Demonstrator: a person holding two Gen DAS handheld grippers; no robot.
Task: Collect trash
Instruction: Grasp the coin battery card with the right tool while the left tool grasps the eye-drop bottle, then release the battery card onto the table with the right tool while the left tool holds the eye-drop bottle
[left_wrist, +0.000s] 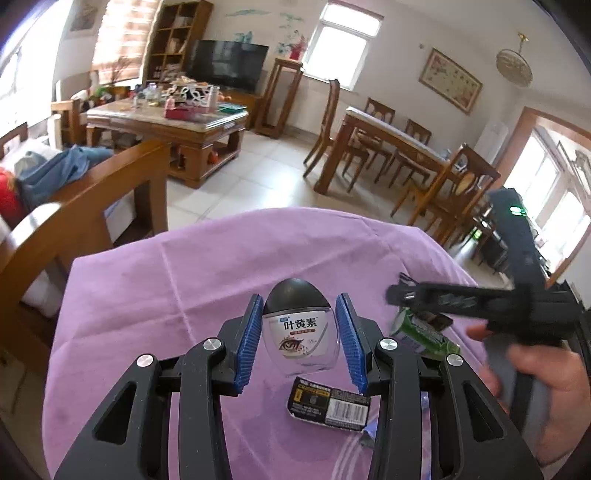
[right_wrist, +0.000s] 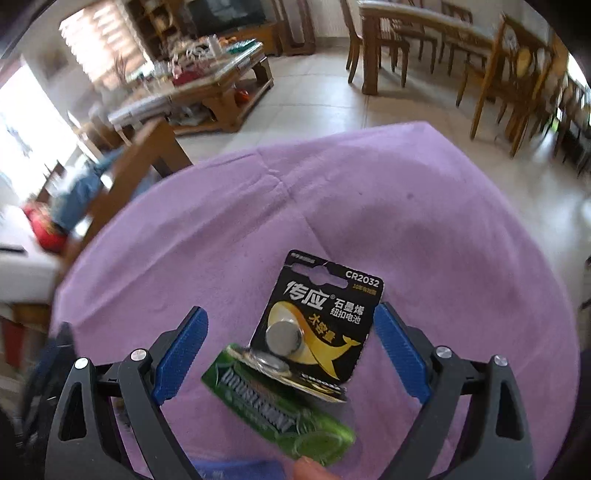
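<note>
My left hand-held gripper (left_wrist: 300, 334) squeezes a little bottle (left_wrist: 300, 332) above the purple bench (left_wrist: 147, 295). My right hand-held gripper (right_wrist: 291, 354) is wide apart over a battery card (right_wrist: 325, 321) and green gum pack (right_wrist: 273, 410).

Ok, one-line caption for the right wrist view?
Open right tongs hover over a black CR2032 coin-battery card overlapping a green Doublemint gum wrapper on the purple tablecloth.

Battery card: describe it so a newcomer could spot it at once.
On the purple cloth, look between the open right tool's blue pads. The battery card is black with a gold whale and one coin cell, its lower end overlapping the green gum pack; it alone reads CR2032.
</note>
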